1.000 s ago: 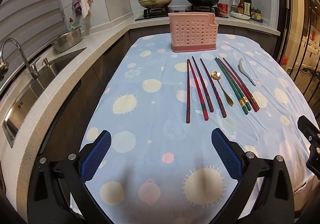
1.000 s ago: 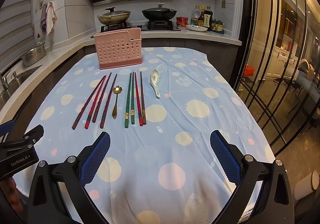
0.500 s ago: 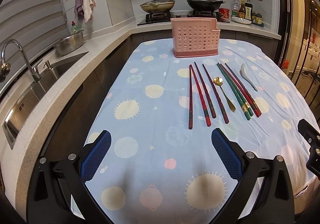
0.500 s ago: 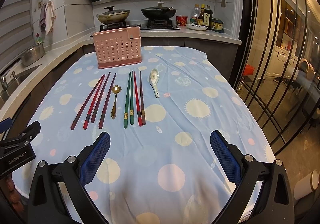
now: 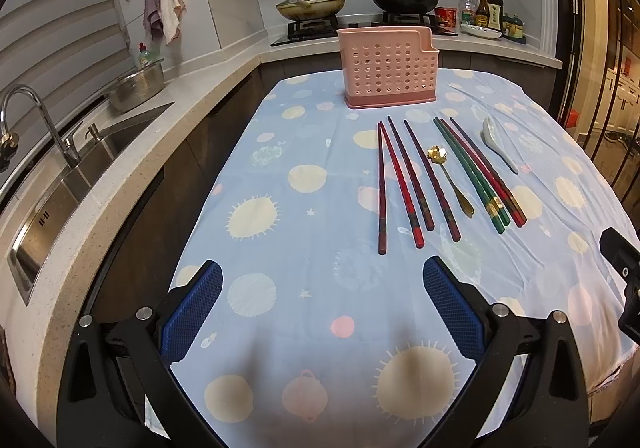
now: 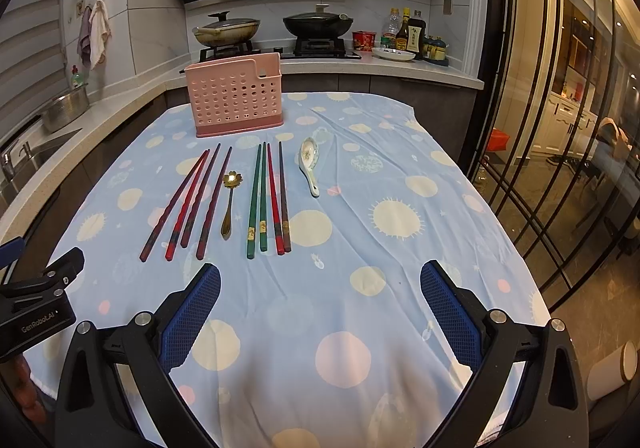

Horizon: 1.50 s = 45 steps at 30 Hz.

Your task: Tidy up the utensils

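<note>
Before my two empty, wide-apart grippers, left (image 5: 322,302) and right (image 6: 320,304), chopsticks (image 6: 188,203) lie untouched; I should pinch one pair squarely, then drop it into the holder (image 6: 234,97).

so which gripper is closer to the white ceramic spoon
Right. The white ceramic spoon lies ahead of the right gripper, slightly left of centre; from the left gripper it sits far off to the right.

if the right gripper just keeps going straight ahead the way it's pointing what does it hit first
Probably the tablecloth just past the open right gripper. Nothing else lies close ahead. The green chopsticks lie further on and slightly left, but depth is hard to judge.
</note>
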Each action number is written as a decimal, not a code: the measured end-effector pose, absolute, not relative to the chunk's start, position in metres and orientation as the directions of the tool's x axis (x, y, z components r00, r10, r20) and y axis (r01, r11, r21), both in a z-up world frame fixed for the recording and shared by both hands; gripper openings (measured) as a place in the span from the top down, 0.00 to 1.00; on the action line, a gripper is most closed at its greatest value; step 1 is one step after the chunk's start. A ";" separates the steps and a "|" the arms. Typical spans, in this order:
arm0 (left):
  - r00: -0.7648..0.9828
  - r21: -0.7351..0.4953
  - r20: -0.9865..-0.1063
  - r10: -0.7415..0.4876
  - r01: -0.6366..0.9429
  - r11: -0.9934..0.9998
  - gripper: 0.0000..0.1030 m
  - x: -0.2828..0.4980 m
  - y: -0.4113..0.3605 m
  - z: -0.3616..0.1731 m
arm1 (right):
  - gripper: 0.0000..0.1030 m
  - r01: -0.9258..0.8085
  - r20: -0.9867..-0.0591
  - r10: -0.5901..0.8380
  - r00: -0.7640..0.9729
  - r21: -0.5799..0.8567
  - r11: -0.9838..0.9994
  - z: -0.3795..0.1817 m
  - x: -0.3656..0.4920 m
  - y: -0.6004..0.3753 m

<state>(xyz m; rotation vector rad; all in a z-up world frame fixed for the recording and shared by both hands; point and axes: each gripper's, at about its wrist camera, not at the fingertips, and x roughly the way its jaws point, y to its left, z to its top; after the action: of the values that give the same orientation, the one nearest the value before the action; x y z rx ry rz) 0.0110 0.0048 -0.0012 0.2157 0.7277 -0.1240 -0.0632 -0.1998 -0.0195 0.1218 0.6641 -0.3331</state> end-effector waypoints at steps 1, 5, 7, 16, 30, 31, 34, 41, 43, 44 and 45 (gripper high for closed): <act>0.740 0.152 -0.671 -0.038 0.187 0.970 0.07 0.011 0.005 -0.001 | 0.07 0.341 -0.623 -0.264 0.736 0.005 0.940 -0.019 -0.063 -0.200; 0.736 0.151 -0.675 -0.039 0.190 0.970 0.07 0.013 0.004 -0.002 | 0.07 0.340 -0.626 -0.262 0.734 0.005 0.940 -0.022 -0.063 -0.203; 0.732 0.148 -0.680 -0.041 0.191 0.970 0.07 0.014 0.004 -0.004 | 0.07 0.341 -0.629 -0.263 0.732 0.004 0.940 -0.022 -0.058 -0.200; 0.731 0.144 -0.681 -0.038 0.184 0.972 0.07 0.015 0.005 -0.004 | 0.07 0.342 -0.631 -0.263 0.730 0.004 0.940 -0.023 -0.058 -0.200; 0.736 0.127 -0.675 -0.051 0.183 0.975 0.07 0.016 0.005 -0.004 | 0.07 0.342 -0.632 -0.263 0.729 0.004 0.940 -0.023 -0.057 -0.199; 0.735 0.127 -0.676 -0.052 0.185 0.974 0.07 0.016 0.005 -0.004 | 0.07 0.342 -0.632 -0.263 0.729 0.004 0.940 -0.023 -0.058 -0.199; 0.735 0.126 -0.676 -0.053 0.187 0.974 0.07 0.016 0.005 -0.004 | 0.07 0.342 -0.632 -0.261 0.729 0.006 0.940 -0.023 -0.057 -0.199; 0.719 0.120 -0.694 -0.041 0.172 0.978 0.07 0.023 0.009 -0.007 | 0.07 0.348 -0.635 -0.265 0.726 0.005 0.938 -0.023 -0.058 -0.198; 0.704 0.102 -0.709 -0.041 0.159 0.982 0.07 0.031 0.016 -0.012 | 0.07 0.355 -0.639 -0.270 0.720 0.005 0.935 -0.025 -0.057 -0.200; 0.696 0.098 -0.717 -0.034 0.149 0.984 0.07 0.035 0.019 -0.016 | 0.07 0.358 -0.641 -0.273 0.717 0.003 0.934 -0.026 -0.056 -0.201; 0.688 0.092 -0.725 -0.035 0.147 0.985 0.07 0.039 0.022 -0.019 | 0.07 0.363 -0.643 -0.277 0.714 0.001 0.932 -0.027 -0.055 -0.202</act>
<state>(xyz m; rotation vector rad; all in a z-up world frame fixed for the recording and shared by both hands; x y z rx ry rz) 0.0394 0.0219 -0.0192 0.1473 0.8064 -0.1018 -0.0551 -0.2022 -0.0273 0.1301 0.6901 -0.3556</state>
